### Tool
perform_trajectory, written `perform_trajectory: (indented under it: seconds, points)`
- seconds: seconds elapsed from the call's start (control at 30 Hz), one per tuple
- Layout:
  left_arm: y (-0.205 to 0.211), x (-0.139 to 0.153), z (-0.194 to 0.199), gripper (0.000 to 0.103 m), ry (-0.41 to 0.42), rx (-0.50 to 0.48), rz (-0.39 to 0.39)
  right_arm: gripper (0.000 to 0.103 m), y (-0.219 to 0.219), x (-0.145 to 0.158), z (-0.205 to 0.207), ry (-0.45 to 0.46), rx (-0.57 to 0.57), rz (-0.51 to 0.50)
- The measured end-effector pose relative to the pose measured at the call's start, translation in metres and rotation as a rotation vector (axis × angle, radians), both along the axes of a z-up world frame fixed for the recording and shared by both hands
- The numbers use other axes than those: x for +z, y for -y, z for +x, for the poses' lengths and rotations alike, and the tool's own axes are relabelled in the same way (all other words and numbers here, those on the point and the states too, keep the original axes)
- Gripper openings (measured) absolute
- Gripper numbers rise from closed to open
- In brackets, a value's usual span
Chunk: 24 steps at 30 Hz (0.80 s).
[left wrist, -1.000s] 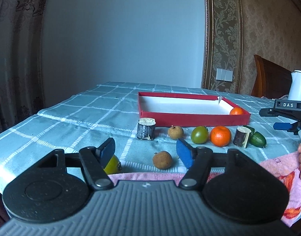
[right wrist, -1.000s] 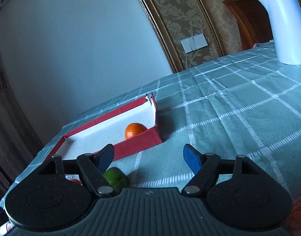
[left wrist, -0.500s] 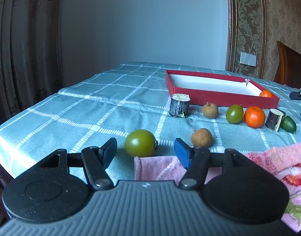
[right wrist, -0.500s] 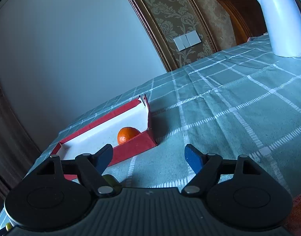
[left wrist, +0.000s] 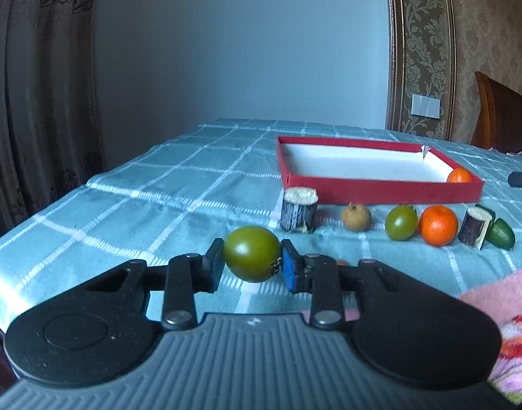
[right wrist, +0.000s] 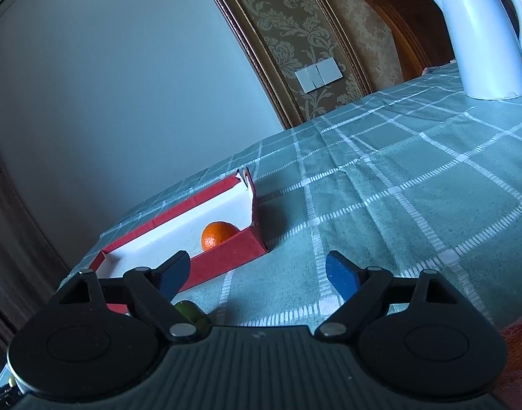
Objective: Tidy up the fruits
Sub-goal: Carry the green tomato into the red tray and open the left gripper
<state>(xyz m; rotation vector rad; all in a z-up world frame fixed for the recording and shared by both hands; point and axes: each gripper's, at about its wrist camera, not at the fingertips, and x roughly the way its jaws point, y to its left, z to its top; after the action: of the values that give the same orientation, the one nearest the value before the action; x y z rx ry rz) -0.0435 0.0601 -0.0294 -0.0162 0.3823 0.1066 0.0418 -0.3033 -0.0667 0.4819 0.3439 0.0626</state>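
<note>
My left gripper (left wrist: 252, 262) is shut on a green tomato (left wrist: 251, 253), its blue pads against both sides, just above the checked tablecloth. Beyond it a red box (left wrist: 380, 192) with a white floor holds one orange (left wrist: 458, 175) in its near right corner. In front of the box lie a sugarcane stub (left wrist: 298, 208), a brown longan (left wrist: 356, 217), a second green tomato (left wrist: 401, 222), an orange (left wrist: 438, 225), a second cane stub (left wrist: 474, 227) and a small green fruit (left wrist: 502, 234). My right gripper (right wrist: 257, 273) is open and empty, right of the box (right wrist: 227, 256), whose orange (right wrist: 218, 234) shows.
A white electric kettle (right wrist: 488, 30) stands at the far right of the table. A pink floral towel (left wrist: 500, 307) lies at the near right. A green fruit (right wrist: 189, 311) sits under my right gripper's left finger. A wooden chair (left wrist: 500, 112) stands behind the table.
My left gripper moved forward around the green tomato and shut on it; the tomato now sits lifted between the pads. My right gripper tilted slightly and stayed open.
</note>
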Motion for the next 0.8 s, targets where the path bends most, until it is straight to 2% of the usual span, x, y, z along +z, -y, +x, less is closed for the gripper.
perform_trajectory:
  seconds: [0.13, 0.23, 0.43, 0.53, 0.57, 0.6, 0.67, 0.7, 0.8]
  points:
    - [0.018, 0.028, 0.024, 0.031, 0.069, -0.043, 0.037, 0.087, 0.0, 0.0, 0.001, 0.001, -0.001, 0.003]
    - [0.034, 0.041, 0.058, 0.031, 0.074, -0.074, 0.055, 0.087, 0.0, -0.001, 0.001, 0.002, -0.004, 0.005]
    - [0.055, 0.041, 0.138, 0.032, -0.036, -0.102, 0.027, 0.087, 0.002, -0.001, 0.0, 0.007, -0.004, 0.013]
    - [0.056, 0.034, 0.168, 0.033, -0.098, -0.061, 0.027, 0.087, 0.002, -0.001, 0.001, 0.008, 0.002, 0.016]
    - [0.057, 0.032, 0.175, 0.039, -0.112, -0.046, 0.033, 0.087, 0.002, -0.001, 0.0, 0.009, 0.005, 0.018]
    - [0.056, 0.03, 0.178, 0.051, -0.12, -0.033, 0.037, 0.087, 0.002, -0.001, 0.0, 0.01, 0.006, 0.019]
    - [0.054, 0.03, 0.177, 0.062, -0.104, -0.03, 0.036, 0.087, 0.002, 0.0, 0.0, 0.012, 0.009, 0.023]
    - [0.054, 0.031, 0.174, 0.065, -0.092, -0.036, 0.04, 0.087, 0.002, 0.0, 0.0, 0.014, 0.01, 0.023]
    - [0.054, 0.036, 0.159, 0.066, -0.063, -0.041, 0.064, 0.087, 0.003, 0.0, 0.001, 0.016, 0.014, 0.026]
